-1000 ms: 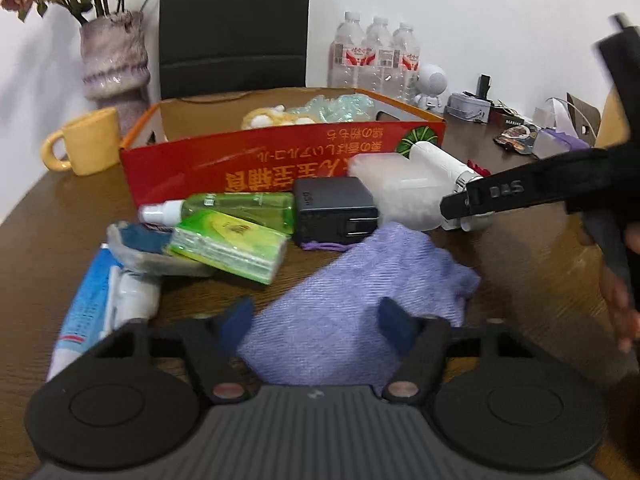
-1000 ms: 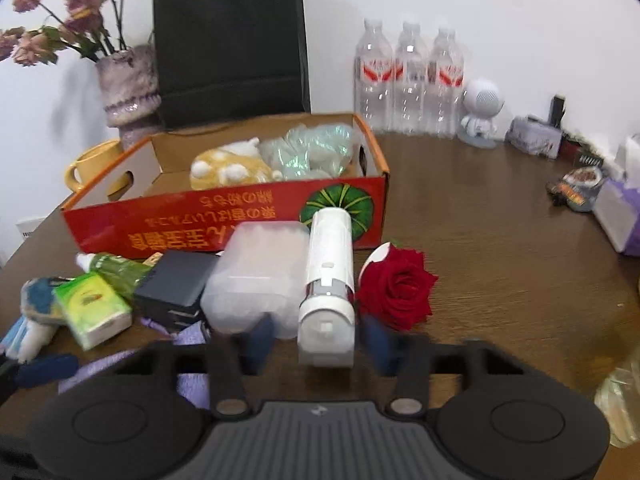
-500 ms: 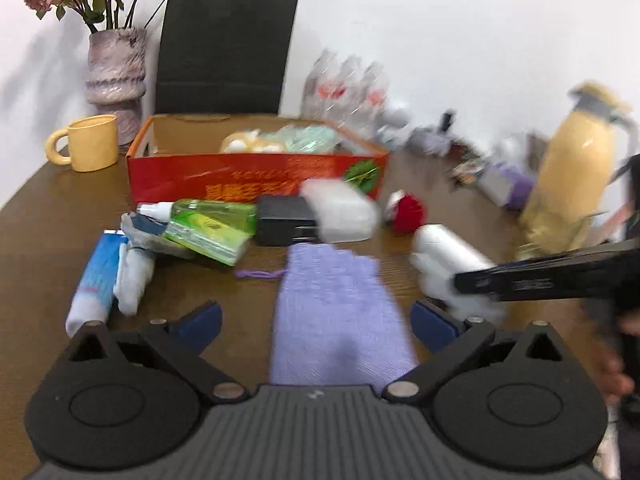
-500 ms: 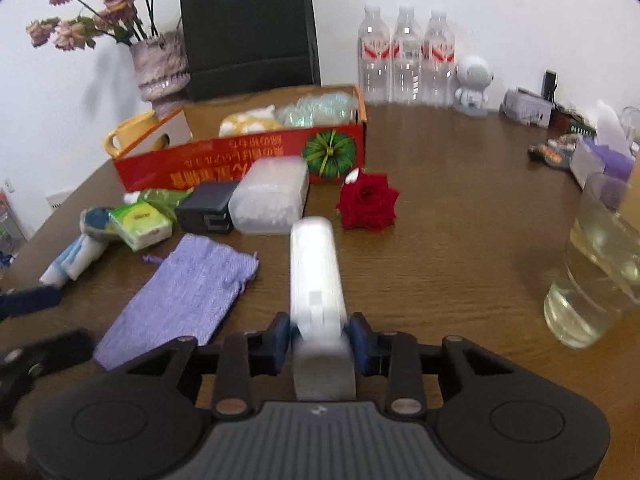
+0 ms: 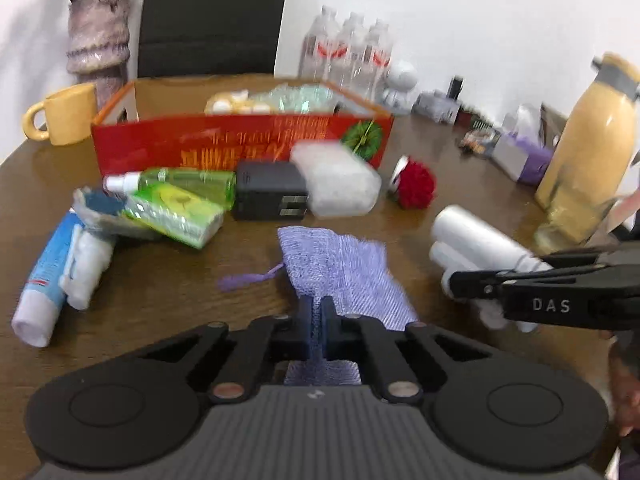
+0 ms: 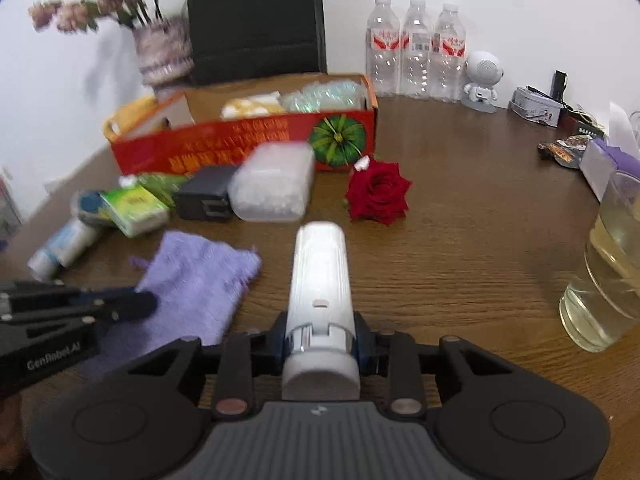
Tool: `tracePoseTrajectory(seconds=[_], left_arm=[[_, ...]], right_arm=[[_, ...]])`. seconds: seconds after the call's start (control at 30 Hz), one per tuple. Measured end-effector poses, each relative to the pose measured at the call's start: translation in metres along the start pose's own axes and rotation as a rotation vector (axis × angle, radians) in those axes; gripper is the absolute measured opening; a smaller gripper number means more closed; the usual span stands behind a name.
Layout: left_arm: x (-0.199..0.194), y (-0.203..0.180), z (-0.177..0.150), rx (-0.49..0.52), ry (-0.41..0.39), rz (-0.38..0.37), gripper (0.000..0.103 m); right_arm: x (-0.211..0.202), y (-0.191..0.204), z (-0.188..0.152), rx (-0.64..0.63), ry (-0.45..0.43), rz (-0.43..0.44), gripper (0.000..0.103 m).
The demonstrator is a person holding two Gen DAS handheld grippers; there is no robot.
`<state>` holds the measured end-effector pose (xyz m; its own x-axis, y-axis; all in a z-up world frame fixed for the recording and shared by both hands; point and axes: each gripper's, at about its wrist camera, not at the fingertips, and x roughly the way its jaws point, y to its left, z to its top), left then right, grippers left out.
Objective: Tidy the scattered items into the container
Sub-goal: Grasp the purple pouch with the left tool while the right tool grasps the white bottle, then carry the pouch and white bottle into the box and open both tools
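Scattered items lie on the brown counter (image 6: 460, 240) ahead of both grippers, in front of the red box (image 6: 248, 148), which already holds a yellow plush toy (image 6: 250, 105) and a greenish plastic bag (image 6: 328, 94). Against the box's front wall stand a frosted plastic case (image 6: 274, 182), a black charger (image 6: 208, 196) and a green spray bottle (image 5: 188, 180); left of these are a green tissue pack (image 5: 176, 212) and a toothpaste tube (image 5: 44, 272). A red rose (image 6: 378, 192) lies right of the case, between the right gripper and the box's right corner.

The left gripper (image 5: 316, 320) has its fingers pinched together on the near edge of the purple pouch (image 5: 340, 268), which spreads forward from it on the counter. The right gripper (image 6: 320, 344) is clamped on the near end of a white cylinder (image 6: 320, 268) that points forward toward the rose and the box. A glass of pale liquid (image 6: 608, 276) stands far right of it; a yellow mug (image 5: 64, 114), a vase (image 5: 98, 36), a black bag (image 6: 256, 16) and three water bottles (image 6: 416, 48) stand around and behind the box.
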<state>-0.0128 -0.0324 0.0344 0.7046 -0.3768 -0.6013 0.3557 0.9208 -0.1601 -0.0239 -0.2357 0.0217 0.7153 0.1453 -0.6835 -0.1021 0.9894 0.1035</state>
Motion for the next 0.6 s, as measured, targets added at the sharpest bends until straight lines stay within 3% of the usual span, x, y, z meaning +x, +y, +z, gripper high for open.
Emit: tracePoseTrajectory(seconds=[0.2, 0.4, 0.5, 0.6], left_arm=[[-0.058, 0.018, 0.044, -0.057, -0.146, -0.157, 0.004], [-0.041, 0.066, 0.128, -0.065, -0.204, -0.047, 0.004], [0.000, 0.101, 0.169, -0.108, -0.170, 0.015, 0.004], [0.049, 0.134, 0.202, -0.157, -0.129, 0.067, 0.004]], right_arm=[[-0.040, 0.005, 0.019, -0.005, -0.096, 0.075, 0.029], [-0.047, 0.021, 0.073, -0.056, -0.185, 0.099, 0.029], [-0.033, 0.032, 0.116, -0.060, -0.217, 0.129, 0.029], [0.009, 0.043, 0.164, -0.030, -0.187, 0.157, 0.029]])
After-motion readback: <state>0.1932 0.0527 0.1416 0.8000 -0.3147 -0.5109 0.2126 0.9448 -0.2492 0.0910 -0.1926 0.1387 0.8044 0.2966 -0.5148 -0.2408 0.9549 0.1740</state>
